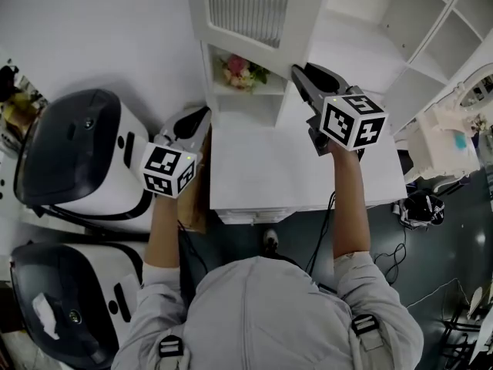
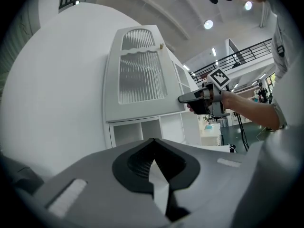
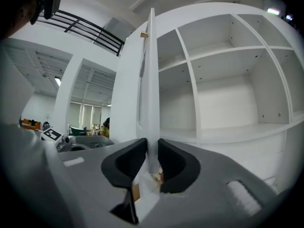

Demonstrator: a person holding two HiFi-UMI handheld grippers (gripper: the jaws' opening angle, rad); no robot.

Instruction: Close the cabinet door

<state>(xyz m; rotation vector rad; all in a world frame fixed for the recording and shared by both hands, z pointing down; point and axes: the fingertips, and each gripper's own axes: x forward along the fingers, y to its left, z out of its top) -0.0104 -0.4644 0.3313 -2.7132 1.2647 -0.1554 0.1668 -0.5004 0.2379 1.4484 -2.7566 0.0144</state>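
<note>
The free edge of the cabinet door is clamped between the fingers of the right gripper, at the lower centre of the right gripper view. The door is seen edge-on, standing open left of the white cabinet shelves. The fingers of the left gripper are closed together on nothing, apart from the door. The door is white, with a ribbed glass panel and a small gold knob at its upper corner.
</note>
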